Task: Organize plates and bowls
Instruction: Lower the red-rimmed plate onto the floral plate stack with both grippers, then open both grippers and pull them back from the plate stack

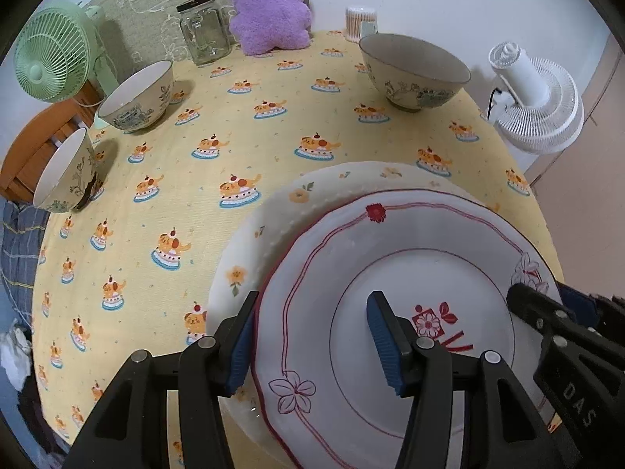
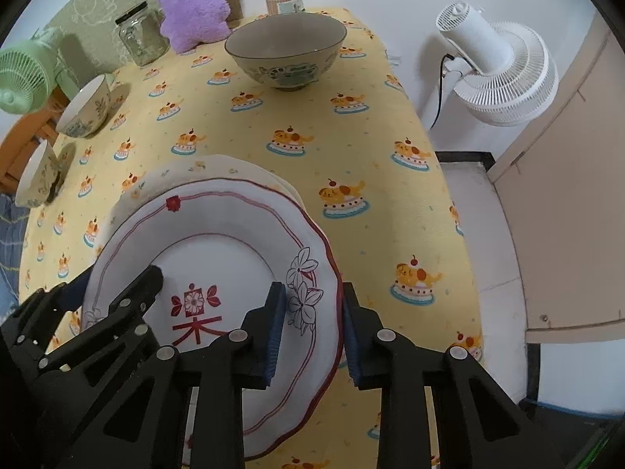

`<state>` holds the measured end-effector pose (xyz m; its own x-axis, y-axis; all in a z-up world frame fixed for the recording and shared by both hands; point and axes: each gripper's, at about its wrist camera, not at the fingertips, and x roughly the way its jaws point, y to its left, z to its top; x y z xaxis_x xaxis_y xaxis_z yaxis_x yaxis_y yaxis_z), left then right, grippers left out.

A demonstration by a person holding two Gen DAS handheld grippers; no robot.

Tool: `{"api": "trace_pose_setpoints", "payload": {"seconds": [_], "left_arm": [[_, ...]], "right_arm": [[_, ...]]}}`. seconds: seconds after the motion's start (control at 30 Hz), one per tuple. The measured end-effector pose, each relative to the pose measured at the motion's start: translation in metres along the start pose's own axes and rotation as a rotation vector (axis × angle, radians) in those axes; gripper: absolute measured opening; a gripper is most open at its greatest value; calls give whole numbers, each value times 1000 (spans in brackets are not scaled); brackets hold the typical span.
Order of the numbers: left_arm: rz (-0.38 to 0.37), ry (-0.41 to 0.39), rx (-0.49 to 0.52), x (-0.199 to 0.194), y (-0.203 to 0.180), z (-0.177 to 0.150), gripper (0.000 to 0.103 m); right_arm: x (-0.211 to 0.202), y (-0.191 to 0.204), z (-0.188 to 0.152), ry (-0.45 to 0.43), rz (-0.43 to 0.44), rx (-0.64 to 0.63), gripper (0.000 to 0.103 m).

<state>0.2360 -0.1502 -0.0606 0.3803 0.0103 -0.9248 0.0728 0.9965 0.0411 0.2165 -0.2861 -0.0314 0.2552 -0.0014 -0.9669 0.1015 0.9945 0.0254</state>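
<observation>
Red-rimmed plate [image 1: 390, 273] sits stacked on the orange-flower plate [image 1: 312, 189], near my edge of the table, on the yellow tablecloth [image 1: 195, 195].

My left gripper [image 1: 312, 346] straddles the left rim of the red-rimmed plate: one pad outside the rim, the other over the plate's well. Jaws apart, pads not visibly pressing, so not a grip.

My right gripper [image 2: 312, 332] is on the opposite rim by the outlined flowers, one pad over the plate face, the other outside the edge. Jaws narrow. Whether the pads are actually clamping the rim I cannot tell.

Three bowls are loose on the cloth: grey-lined bowl [image 1: 414, 72] at the far right, two white-lined bowls at the left, one [image 1: 136, 95] further back, one [image 1: 66, 174] nearer the edge. All upright and well apart from the plates.

Back edge: glass jar [image 1: 203, 29], purple plush [image 1: 269, 4].
</observation>
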Motion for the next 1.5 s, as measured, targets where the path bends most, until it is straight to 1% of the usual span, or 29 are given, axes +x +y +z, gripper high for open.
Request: {"api": "trace_pose_setpoints", "payload": {"seconds": [0.07,0.17,0.2,0.37,0.57,0.63,0.77,0.83,0.9,1.0,1.07,1.1,1.23,1.33,1.5], "left_arm": [[14,7,13,0,-1,0,56],[62,12,60,1,-7,-4,57],[64,14,56,1,-6,-5,57],[57,25,9,-1,3,-5,58],[37,10,-30,-10,12,-7,58],[39,4,-30,-11,14,-8,59],[16,7,-58,-10,19,-9,60],[2,15,-64,-8,21,-10,63],[-2,21,-65,-8,21,-11,65],[-3,20,-68,-9,24,-14,67],[-9,21,-75,-10,27,-15,68],[-13,22,-81,-11,28,-15,68],[-24,20,-85,-14,33,-17,68],[-36,12,-86,-19,37,-18,68],[-58,-12,-100,-31,51,-18,68]], "right_arm": [[2,0,1,5,10,3,30],[4,4,2,-2,4,-20,30],[2,9,3,-18,-4,-43,29],[3,14,8,-23,-7,-62,29],[5,28,16,-32,-5,-106,29],[8,31,17,-26,-9,-107,31],[10,35,17,-31,-25,-119,36],[10,33,17,-41,10,-114,44],[9,29,16,-42,57,-99,47],[8,26,15,-34,97,-81,50],[6,25,14,-26,101,-70,52],[6,25,13,-22,96,-64,56],[-4,25,8,-46,70,-66,58],[-12,29,7,-50,77,-65,58],[-26,51,7,-64,91,-92,58]]}}
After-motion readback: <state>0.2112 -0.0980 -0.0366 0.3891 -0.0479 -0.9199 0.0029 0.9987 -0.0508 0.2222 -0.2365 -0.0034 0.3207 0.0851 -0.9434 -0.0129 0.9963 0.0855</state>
